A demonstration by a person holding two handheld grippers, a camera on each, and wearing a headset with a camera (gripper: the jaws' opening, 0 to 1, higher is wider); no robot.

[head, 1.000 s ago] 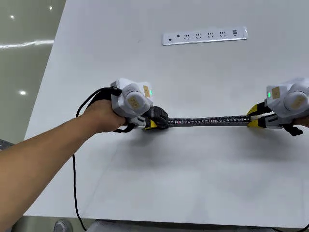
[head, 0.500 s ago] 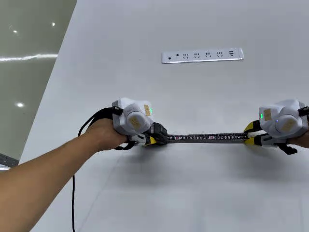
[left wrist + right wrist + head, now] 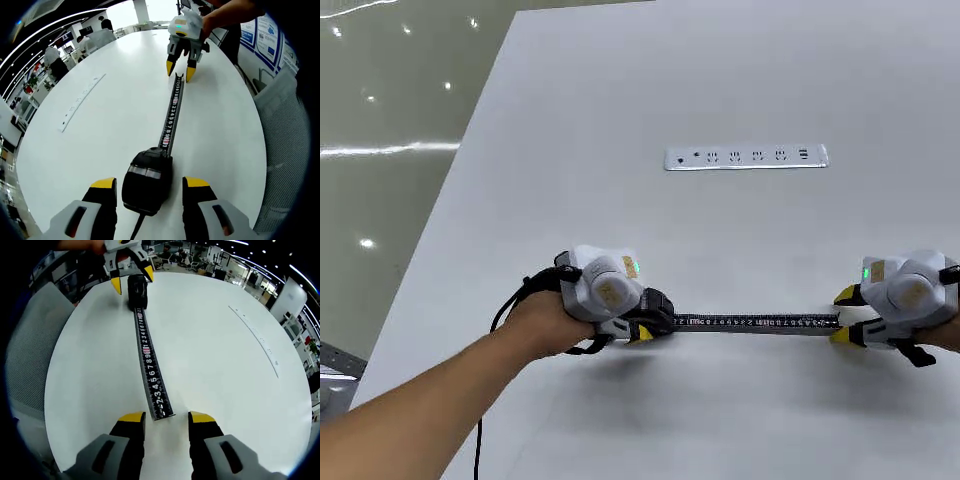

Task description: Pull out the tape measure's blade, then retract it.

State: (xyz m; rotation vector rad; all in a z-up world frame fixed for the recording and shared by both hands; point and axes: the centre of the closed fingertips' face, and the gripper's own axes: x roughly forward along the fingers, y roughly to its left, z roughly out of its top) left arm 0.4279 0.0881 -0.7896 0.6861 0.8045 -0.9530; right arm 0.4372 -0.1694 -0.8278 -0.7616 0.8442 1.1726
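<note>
1. Little has changed since the earlier frames: the blade is drawn out about as far, with a gripper at each end; the shift of the whole head view is my headset tilting, not the things moving.
2. Left gripper (image 3: 150, 183): jaws spread and straddling the tape measure's case (image 3: 148, 172); a sliver of table (image 3: 620, 120) shows on each side, so I read it as bracketed, not clamped.
3. The case lies flat on the table; in the head view the blade (image 3: 171, 112) runs from the case's mouth toward 3 o'clock, flat on the surface, to the right gripper (image 3: 167, 416).
4. Right gripper: jaws spread; the blade's end lies between the yellow tips, and I judge it untouched.
5. Handling, as I judge it: the case is hard, compact and smooth, so it could swivel; I'd clamp it across its flat sides.
6. The blade looks thin and springy, stiff along its length but quick to kink; I'd pinch it at the end hook and feed it back slowly, since the spring may snap it home.
7. Power strip (image 3: 747, 157): at 12 o'clock from the blade, well apart.
</note>
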